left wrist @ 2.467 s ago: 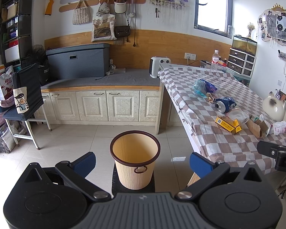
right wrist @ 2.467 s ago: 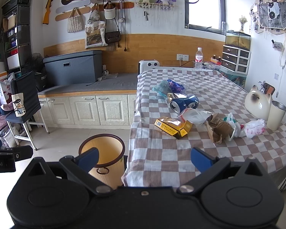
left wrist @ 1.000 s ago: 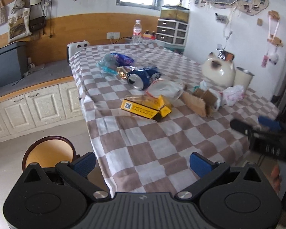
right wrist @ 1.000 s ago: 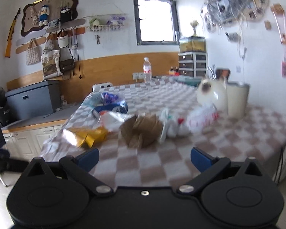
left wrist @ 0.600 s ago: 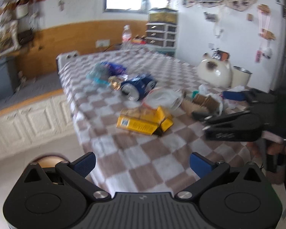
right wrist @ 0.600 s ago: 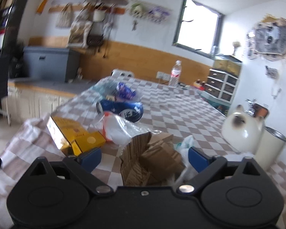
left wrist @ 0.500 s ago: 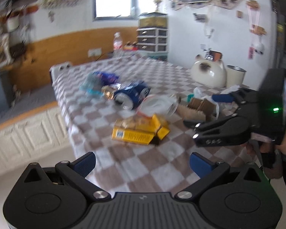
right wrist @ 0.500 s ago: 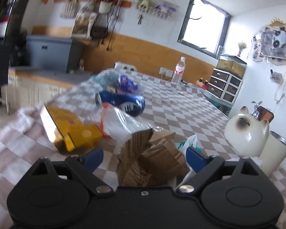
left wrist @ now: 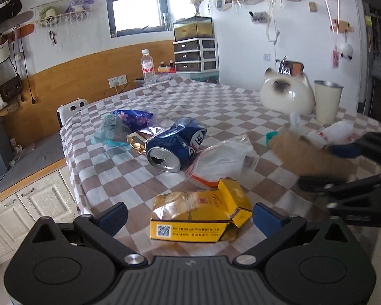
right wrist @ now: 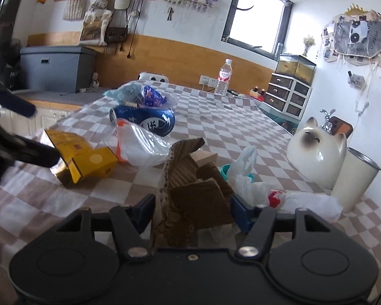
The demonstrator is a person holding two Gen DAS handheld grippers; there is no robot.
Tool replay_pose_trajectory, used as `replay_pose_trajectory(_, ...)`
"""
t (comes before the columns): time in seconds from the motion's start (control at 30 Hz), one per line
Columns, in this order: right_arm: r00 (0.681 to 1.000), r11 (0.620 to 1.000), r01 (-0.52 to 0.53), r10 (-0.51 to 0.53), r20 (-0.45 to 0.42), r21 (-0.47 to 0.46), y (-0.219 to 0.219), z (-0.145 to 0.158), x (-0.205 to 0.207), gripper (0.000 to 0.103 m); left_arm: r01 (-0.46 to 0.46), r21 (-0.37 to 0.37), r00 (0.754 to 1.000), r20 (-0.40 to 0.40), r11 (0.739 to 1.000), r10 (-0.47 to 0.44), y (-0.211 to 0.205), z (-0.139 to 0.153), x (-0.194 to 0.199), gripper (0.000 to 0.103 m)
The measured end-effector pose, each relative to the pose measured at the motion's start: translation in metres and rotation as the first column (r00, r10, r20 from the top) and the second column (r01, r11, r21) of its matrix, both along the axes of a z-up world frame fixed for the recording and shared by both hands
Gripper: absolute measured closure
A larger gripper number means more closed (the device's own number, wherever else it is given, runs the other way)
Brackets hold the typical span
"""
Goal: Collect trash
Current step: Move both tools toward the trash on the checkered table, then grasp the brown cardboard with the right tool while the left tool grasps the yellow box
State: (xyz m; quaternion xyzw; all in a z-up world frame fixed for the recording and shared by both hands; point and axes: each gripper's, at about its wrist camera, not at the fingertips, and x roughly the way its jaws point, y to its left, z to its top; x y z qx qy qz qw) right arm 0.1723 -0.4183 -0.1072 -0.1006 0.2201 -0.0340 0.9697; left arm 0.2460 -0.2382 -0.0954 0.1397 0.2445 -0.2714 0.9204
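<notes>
The right gripper reaches low over a table covered in a brown-and-white checked cloth. Its jaws are closing around a torn piece of brown corrugated cardboard, which stands crumpled between the two blue pads. The left pad looks to be touching the cardboard's ragged edge; whether the right pad presses on it cannot be told.

The left gripper hovers at the table's near edge with its jaws spread wide. A flattened yellow carton lies between its blue pads, and neither pad touches it.

Beyond the yellow carton lies a clear plastic bag with an orange edge, then a dented blue drink can on its side, its opened top facing the left camera. Behind the can are a gold foil wrapper and a purple flowered snack bag.

Just right of the cardboard sits crumpled white plastic wrapping, with a small teal object partly hidden beside it. Further right stand a white ceramic cat figure and, touching or just beside it, a cream metal cup. A water bottle stands at the table's far end.
</notes>
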Motion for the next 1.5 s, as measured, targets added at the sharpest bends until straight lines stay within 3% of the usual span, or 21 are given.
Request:
replay_pose_trajectory(0.23,0.999,0.996,-0.002,-0.002,0.035,0.087,-0.004,0.017,-0.020,0.038,-0.028,0.071,1.000,-0.011,0.997,0.028,-0.005,-0.020,0.008,0.000)
replay_pose_trajectory(0.43,1.000,0.995,-0.017,0.014,0.021,0.102,0.000,0.016,-0.022,0.037,-0.140,0.121,0.990,0.020,0.983,0.139,0.013,-0.027,0.024,0.000)
replay_pose_trajectory(0.67,0.999,0.991,-0.049,0.047,0.021,0.121,0.009,0.016,-0.019,0.037,-0.294,0.116,0.956,0.018,0.949,0.294,0.047,-0.021,0.045,0.000)
replay_pose_trajectory(0.8,0.998,0.989,-0.056,0.054,0.023,0.133,0.012,0.016,-0.018,0.037,-0.197,-0.007,0.975,-0.108,0.980,0.195,0.055,-0.007,0.034,0.001)
replay_pose_trajectory(0.9,0.999,0.986,-0.046,0.042,0.025,0.158,0.011,0.015,-0.018,0.037,-0.110,-0.052,0.991,-0.078,0.993,0.105,0.044,0.002,0.023,0.000)
replay_pose_trajectory(1.0,0.999,0.984,-0.040,0.037,0.024,0.176,0.010,0.014,-0.018,0.037,-0.028,-0.017,1.000,-0.014,0.999,0.028,0.025,0.002,0.018,0.000)
replay_pose_trajectory(1.17,0.999,0.984,-0.038,0.035,0.020,0.177,0.010,0.015,-0.021,0.037,0.039,0.066,0.999,-0.008,0.997,-0.038,-0.004,-0.001,0.035,0.000)
replay_pose_trajectory(1.27,0.999,0.986,-0.043,0.040,0.017,0.160,0.012,0.016,-0.021,0.037,0.056,0.107,0.998,-0.038,0.993,-0.052,-0.014,-0.004,0.052,0.000)
replay_pose_trajectory(1.5,0.996,0.983,-0.079,0.084,-0.025,0.166,0.017,0.010,-0.025,0.034,0.092,0.079,0.986,-0.148,0.993,-0.079,-0.017,-0.006,0.075,0.000)
